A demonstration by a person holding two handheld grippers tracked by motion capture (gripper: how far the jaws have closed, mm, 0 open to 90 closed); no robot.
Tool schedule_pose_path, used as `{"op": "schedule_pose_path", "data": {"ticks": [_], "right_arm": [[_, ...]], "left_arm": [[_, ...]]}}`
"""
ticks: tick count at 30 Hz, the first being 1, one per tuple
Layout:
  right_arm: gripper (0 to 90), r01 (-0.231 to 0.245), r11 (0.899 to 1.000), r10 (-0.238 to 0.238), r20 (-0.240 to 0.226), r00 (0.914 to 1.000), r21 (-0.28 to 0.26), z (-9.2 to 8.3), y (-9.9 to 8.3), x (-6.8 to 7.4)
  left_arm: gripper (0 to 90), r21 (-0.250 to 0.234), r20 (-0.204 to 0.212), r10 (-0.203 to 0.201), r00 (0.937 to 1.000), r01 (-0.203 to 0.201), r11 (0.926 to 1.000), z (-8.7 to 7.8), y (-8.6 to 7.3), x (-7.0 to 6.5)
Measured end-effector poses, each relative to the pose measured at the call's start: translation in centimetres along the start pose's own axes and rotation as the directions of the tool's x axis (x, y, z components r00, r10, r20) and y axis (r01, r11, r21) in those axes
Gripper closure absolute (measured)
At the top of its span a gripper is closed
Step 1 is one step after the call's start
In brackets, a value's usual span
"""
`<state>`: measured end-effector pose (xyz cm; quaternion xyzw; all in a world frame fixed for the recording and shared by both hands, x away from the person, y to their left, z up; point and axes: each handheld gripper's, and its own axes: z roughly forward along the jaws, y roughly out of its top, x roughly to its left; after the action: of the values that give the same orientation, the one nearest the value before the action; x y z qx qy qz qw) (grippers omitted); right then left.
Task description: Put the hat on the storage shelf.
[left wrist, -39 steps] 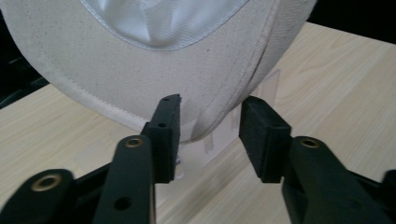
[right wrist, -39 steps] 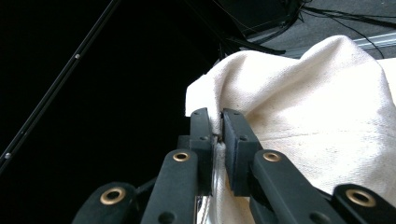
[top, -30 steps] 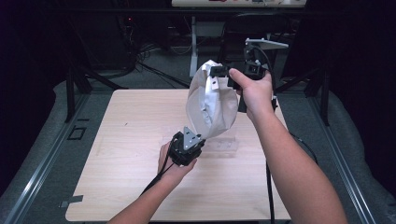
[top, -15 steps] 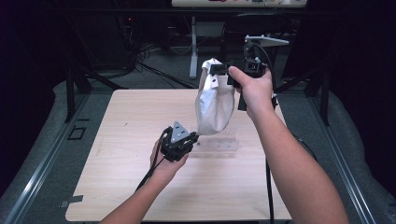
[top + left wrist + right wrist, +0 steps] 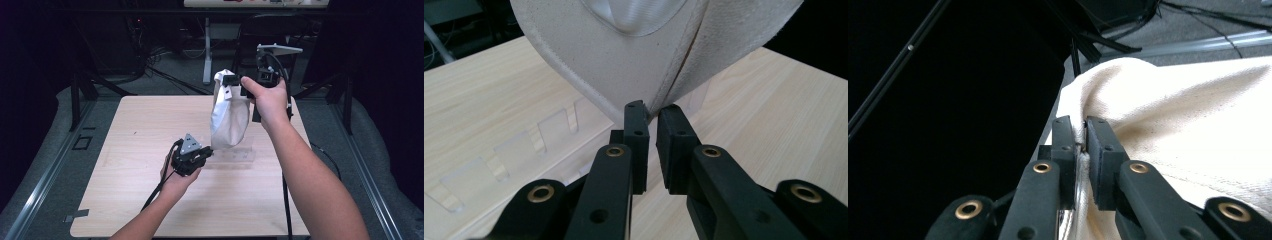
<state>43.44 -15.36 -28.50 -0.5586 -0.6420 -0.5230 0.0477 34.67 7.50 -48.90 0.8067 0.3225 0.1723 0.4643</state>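
A cream cloth bag (image 5: 230, 117) hangs above the wooden table (image 5: 140, 130). My right gripper (image 5: 231, 80) holds it up, shut on the bag's top edge (image 5: 1198, 125), with the cloth pinched between the jaws of the right gripper (image 5: 1079, 125). My left gripper (image 5: 209, 152) sits low over the table, just left of the bag's bottom. Its jaws have just been closing and stand shut, a thin slit between them. The bag's lower fold (image 5: 624, 60) hangs right past the tips of the left gripper (image 5: 650, 112). I see no cloth in the slit.
A clear plastic rack with slots (image 5: 235, 156) lies flat on the table under the bag and also lies in front of the left jaws (image 5: 524, 145). Dark floor, cables and stands surround the table.
One second ago the bag's bottom was drawn out toward the left gripper. Now the bag hangs narrow and straight. The left gripper shifted slightly left and back; the right hand stayed.
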Motion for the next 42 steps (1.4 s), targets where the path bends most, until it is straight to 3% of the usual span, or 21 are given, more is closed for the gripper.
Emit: {"op": "schedule_pose_path", "data": {"ticks": [13,22,30,31,33,34,38,42], "right_arm": [[83.3,-0.001,0.999,0.001,0.012,0.9999,0.047,1.5,-1.1,-0.7],[83.2,-0.006,0.998,0.005,0.016,0.9999,0.055,2.1,-1.4,-1.2],[83.3,-0.014,0.998,0.014,0.014,0.9998,0.063,2.5,-1.7,-1.5],[83.2,-0.013,0.998,0.012,0.013,0.9998,0.063,2.6,-1.7,-1.5],[83.3,-0.010,0.998,0.009,0.011,0.9999,0.066,2.6,-1.7,-1.5],[83.3,-0.008,0.998,0.007,0.016,0.9998,0.067,2.6,-1.7,-1.5],[83.2,-0.014,0.998,0.013,0.018,0.9998,0.062,2.6,-1.6,-1.6],[83.2,-0.015,0.998,0.014,0.016,0.9998,0.058,2.8,-1.7,-1.5]], "left_arm": [[84.0,0.024,-0.001,-0.018,0.9998,0.018,0.9995,0.4,-1.7,0.4],[83.8,0.025,0.033,-0.046,0.9984,0.045,0.9987,0.7,-2.1,1.2],[83.7,0.028,0.013,-0.056,0.9983,0.056,0.9980,0.8,-2.8,1.0],[83.2,0.030,0.008,-0.052,0.9986,0.051,0.9982,0.7,-2.7,0.9],[67.8,0.034,0.014,-0.032,0.9994,0.032,0.9989,0.5,-2.6,0.7],[63.0,0.012,0.003,-0.008,1.0000,0.008,0.9999,0.5,-2.6,0.3],[56.7,-0.020,0.001,0.050,0.9987,-0.050,0.9985,0.0,-2.2,-0.6],[55.7,-0.019,-0.012,0.060,0.9981,-0.061,0.9980,0.2,-1.5,-1.0]]}}
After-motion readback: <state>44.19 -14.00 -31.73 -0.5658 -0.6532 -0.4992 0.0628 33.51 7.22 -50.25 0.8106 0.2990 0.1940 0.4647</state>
